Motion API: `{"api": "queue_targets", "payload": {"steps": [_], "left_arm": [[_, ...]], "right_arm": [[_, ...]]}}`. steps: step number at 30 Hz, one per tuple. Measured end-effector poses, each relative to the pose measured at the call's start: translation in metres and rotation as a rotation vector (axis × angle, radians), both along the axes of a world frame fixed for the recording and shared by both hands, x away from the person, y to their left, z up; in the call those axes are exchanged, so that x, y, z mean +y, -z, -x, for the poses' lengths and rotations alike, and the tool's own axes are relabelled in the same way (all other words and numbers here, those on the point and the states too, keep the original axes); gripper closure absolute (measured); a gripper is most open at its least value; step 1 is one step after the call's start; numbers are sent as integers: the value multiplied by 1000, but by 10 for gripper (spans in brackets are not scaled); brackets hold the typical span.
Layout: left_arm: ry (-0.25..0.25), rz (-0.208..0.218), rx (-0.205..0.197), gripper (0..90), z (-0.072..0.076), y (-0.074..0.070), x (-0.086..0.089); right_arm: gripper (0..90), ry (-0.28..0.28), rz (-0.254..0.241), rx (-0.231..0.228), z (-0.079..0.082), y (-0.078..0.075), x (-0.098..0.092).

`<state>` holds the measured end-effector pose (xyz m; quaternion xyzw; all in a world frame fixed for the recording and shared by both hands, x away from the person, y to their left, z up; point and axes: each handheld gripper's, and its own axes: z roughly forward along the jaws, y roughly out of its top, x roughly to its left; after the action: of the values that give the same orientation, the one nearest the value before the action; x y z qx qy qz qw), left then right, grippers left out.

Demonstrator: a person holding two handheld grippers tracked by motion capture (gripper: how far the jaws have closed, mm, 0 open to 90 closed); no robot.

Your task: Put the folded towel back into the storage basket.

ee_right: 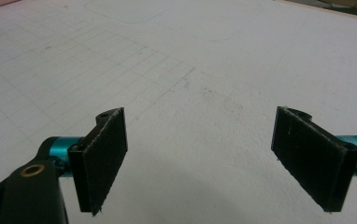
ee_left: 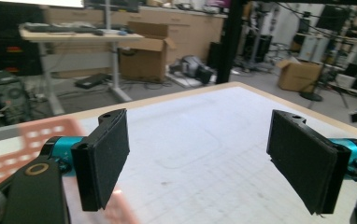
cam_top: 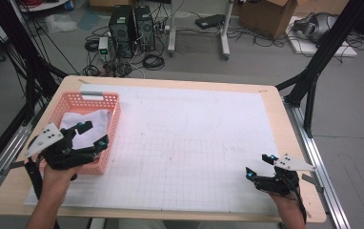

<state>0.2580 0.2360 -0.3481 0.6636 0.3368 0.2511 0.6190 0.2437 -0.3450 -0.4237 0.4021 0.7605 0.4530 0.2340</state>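
Observation:
A pink plastic basket (cam_top: 112, 117) sits at the table's left side with white cloth (cam_top: 89, 120) lying inside it. My left gripper (cam_top: 92, 134) hovers over the basket's near right part, open, nothing between its jaws; the left gripper view looks past the wide-apart jaws (ee_left: 200, 163) over the basket's blurred pink rim (ee_left: 32, 135) toward the white mat. My right gripper (cam_top: 257, 166) is low over the mat near the table's front right corner, open and empty; the right gripper view has its jaws (ee_right: 200, 158) spread above bare gridded paper.
A white gridded mat (cam_top: 185, 138) covers most of the wooden table (cam_top: 285, 119). Black frame struts (cam_top: 313, 71) stand off the right and left edges. Computers (cam_top: 132, 28), cables and cardboard boxes (cam_top: 266, 16) lie on the floor beyond the far edge.

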Motion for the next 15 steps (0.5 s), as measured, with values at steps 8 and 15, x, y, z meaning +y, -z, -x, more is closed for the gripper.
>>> {"api": "queue_targets", "payload": {"steps": [8, 15], "left_arm": [[85, -21, 12, 217, -3, 7, -40], [145, -27, 33, 217, -8, 18, -75]], "right_arm": [[174, 8, -5, -1, 1, 0, 0], [175, 15, -11, -10, 2, 0, -1]]}}
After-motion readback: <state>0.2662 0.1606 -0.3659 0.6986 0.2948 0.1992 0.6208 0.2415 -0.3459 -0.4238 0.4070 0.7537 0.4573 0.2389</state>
